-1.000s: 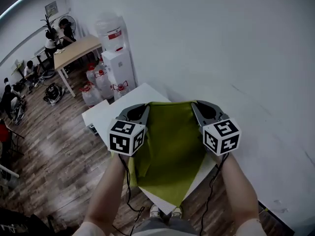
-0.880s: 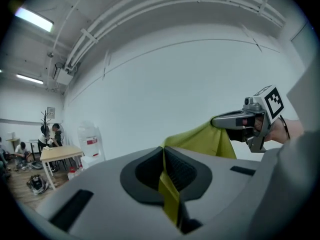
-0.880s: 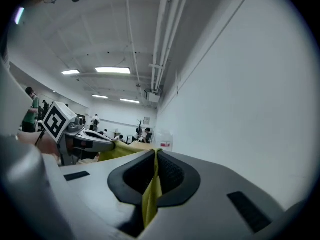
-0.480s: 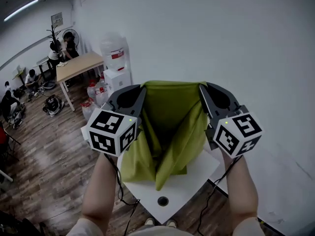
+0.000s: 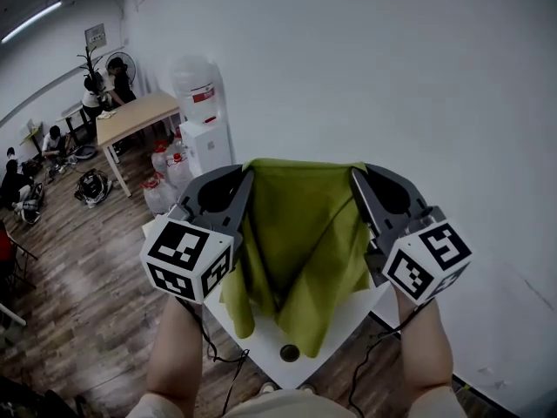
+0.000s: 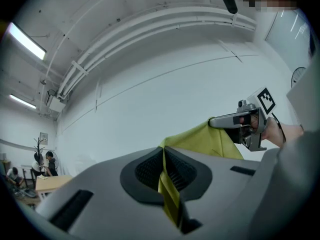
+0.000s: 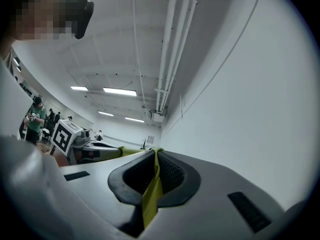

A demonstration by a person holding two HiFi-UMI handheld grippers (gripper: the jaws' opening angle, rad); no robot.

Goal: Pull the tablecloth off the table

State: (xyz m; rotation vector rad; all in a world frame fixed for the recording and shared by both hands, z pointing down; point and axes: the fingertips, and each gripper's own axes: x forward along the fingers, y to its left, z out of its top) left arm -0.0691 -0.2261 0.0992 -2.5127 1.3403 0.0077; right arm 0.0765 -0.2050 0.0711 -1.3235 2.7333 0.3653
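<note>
The yellow-green tablecloth (image 5: 305,242) hangs in the air between my two grippers, lifted above the small white table (image 5: 265,355). My left gripper (image 5: 248,172) is shut on its left top corner, and in the left gripper view the tablecloth (image 6: 167,194) is pinched between the jaws. My right gripper (image 5: 357,174) is shut on the right top corner; the right gripper view shows the tablecloth (image 7: 151,191) clamped there too. The cloth's lower tip droops over the table near a dark hole (image 5: 290,353) in the top.
A white wall (image 5: 392,77) rises right behind the table. A water dispenser (image 5: 202,111) and water jugs (image 5: 165,168) stand at the left. Farther off are a wooden table (image 5: 135,107) and several people (image 5: 100,81) on the wood floor.
Both grippers have risen with the tablecloth. It lay flat on the table a second ago; now it hangs free between them and the bare white top shows.
</note>
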